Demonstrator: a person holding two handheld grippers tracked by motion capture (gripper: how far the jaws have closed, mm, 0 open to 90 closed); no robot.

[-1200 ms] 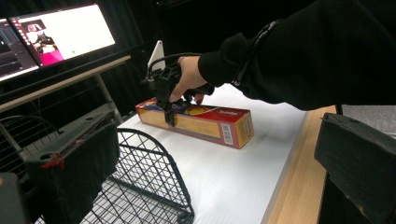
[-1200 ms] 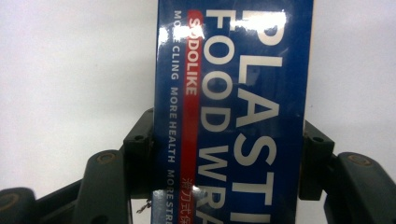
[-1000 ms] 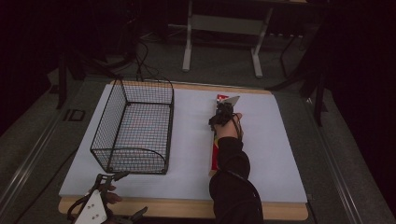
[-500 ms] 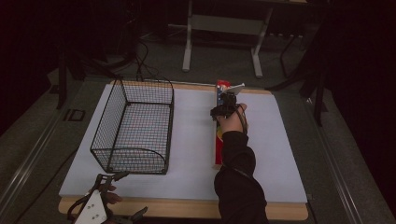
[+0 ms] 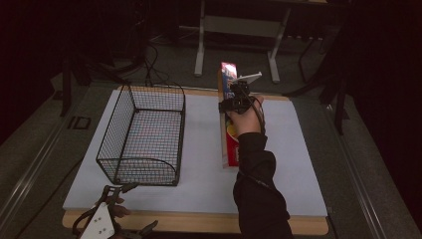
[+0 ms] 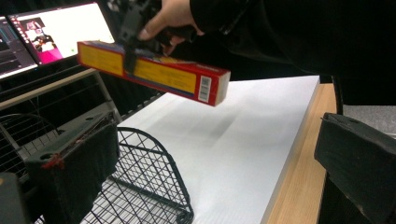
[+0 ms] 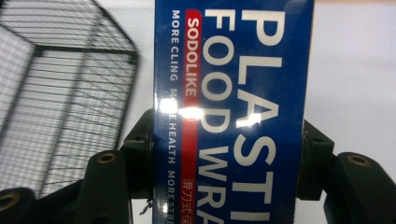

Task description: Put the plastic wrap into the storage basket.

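Note:
A long box of plastic food wrap [image 5: 232, 147], blue on top with red and yellow sides, hangs in the air over the white mat [image 5: 293, 149]. My right gripper [image 5: 239, 95] is shut across it near its far half. In the right gripper view the blue face of the box [image 7: 233, 93] sits between the two jaws of the right gripper [image 7: 229, 154]. The left gripper view shows the box [image 6: 159, 74] tilted above the mat, held by the right gripper [image 6: 130, 32]. My left gripper [image 5: 135, 206] rests open at the table's front left corner, near the basket.
A black wire basket [image 5: 144, 132] stands on the left half of the mat; its rim is close to my left jaws [image 6: 154, 186] and beside the box [image 7: 60, 84]. Lit monitors [image 6: 56, 28] stand beyond the table. The wooden table edge [image 5: 199, 221] runs along the front.
My right gripper has lifted the box off the mat and carried it higher and farther from the person. The left gripper has stayed still.

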